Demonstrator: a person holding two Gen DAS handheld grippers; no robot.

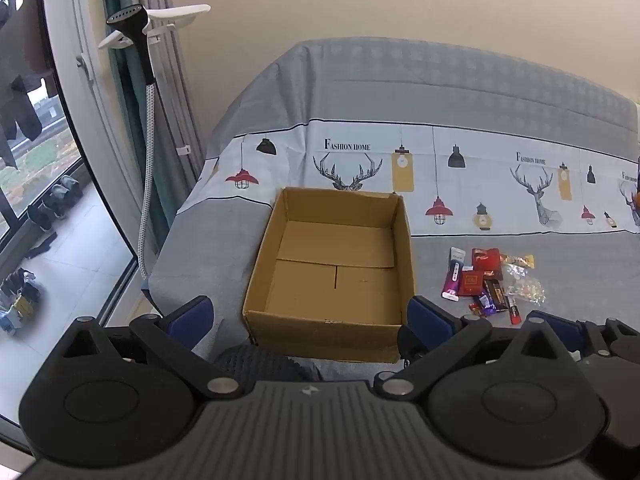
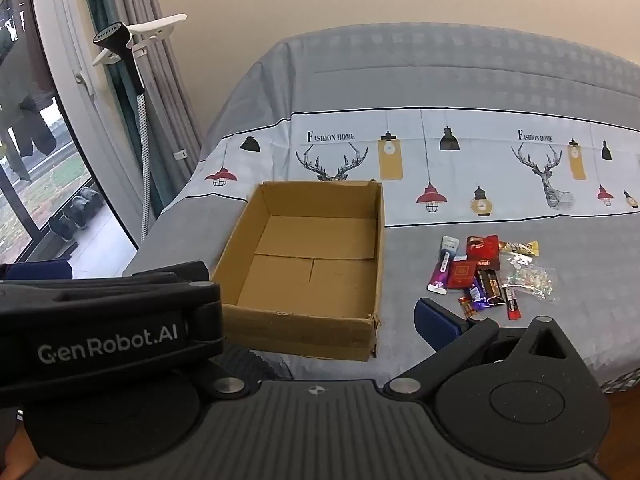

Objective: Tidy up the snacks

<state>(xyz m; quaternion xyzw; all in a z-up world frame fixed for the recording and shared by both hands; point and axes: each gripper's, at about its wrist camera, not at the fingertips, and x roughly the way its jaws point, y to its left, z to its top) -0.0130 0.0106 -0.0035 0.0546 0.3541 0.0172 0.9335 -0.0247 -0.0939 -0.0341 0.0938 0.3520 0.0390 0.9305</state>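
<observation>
An empty open cardboard box [image 1: 332, 264] [image 2: 312, 264] sits on the grey bedcover [image 1: 520, 92], close in front of both grippers. To its right lies a small pile of snacks [image 1: 488, 280] [image 2: 486, 272]: a purple-white pouch [image 2: 440, 270], red packets [image 2: 482, 250], a dark bar, a gold wrapper and a clear bag of candies [image 2: 528, 278]. My left gripper [image 1: 312, 318] is open, its blue pads [image 1: 192, 316] wide apart before the box's near wall, nothing between them. My right gripper [image 2: 316, 320] is open too; one blue pad [image 2: 436, 318] shows near the snacks, the other is hidden behind the left gripper's body [image 2: 108, 340].
The bedcover carries a white band printed with deer and lamps [image 1: 400, 168]. A garment steamer on a pole [image 1: 132, 24] stands left of the bed by grey curtains [image 1: 160, 80] and a large window [image 1: 36, 160]. The bed's left edge drops off beside the box.
</observation>
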